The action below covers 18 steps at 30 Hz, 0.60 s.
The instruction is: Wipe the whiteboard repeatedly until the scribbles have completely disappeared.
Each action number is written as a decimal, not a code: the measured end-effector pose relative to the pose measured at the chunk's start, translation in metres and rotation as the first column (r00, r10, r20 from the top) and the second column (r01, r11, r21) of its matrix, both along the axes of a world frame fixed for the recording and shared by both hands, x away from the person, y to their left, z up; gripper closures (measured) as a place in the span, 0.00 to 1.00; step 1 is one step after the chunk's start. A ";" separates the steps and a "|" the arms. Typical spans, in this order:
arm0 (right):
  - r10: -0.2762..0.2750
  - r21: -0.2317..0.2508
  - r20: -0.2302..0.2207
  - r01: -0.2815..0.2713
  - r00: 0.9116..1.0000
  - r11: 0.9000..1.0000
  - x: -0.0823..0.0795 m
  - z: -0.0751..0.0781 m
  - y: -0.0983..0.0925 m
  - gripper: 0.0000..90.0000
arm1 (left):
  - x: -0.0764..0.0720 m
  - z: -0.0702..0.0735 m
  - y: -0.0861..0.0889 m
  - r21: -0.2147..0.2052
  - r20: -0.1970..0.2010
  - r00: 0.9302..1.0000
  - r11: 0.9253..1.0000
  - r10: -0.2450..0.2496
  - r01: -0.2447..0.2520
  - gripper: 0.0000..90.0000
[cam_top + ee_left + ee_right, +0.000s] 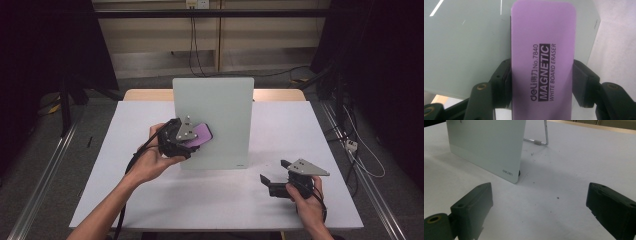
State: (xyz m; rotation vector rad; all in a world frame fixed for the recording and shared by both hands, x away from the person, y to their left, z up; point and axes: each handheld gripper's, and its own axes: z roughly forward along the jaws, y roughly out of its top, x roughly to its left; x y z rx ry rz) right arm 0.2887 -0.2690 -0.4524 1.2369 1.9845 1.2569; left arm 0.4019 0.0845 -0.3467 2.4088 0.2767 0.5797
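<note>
Purple eraser [543, 62] clamped in left gripper [184, 137], against whiteboard [225, 100]; right gripper [275, 175] jaws apart, empty.

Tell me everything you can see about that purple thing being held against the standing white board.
It is a flat purple eraser with rounded corners, smooth and plastic-looking. Black print along it reads "deli No.7840 MAGNETIC WHITE BOARD ERASER". A dark underside edge shows along one side. The left tool grips it by its two long edges, one black pad on each. In the high view it is tilted, against the left part of the upright white board; actual contact with the board cannot be confirmed.
</note>
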 end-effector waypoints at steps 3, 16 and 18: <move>-0.001 -0.002 0.000 0.001 1.000 1.000 0.000 0.000 0.000 0.08 | 0.002 0.001 0.002 -0.017 -0.013 1.000 1.000 -0.001 0.001 0.46; 0.000 -0.003 0.001 0.000 1.000 1.000 0.000 0.000 -0.001 0.08 | 0.013 0.031 0.024 -0.134 0.036 0.997 0.989 0.075 -0.069 0.46; 0.001 -0.001 0.001 -0.001 1.000 1.000 0.000 0.000 -0.001 0.08 | 0.016 0.036 0.027 -0.155 0.035 0.996 0.985 0.086 -0.080 0.46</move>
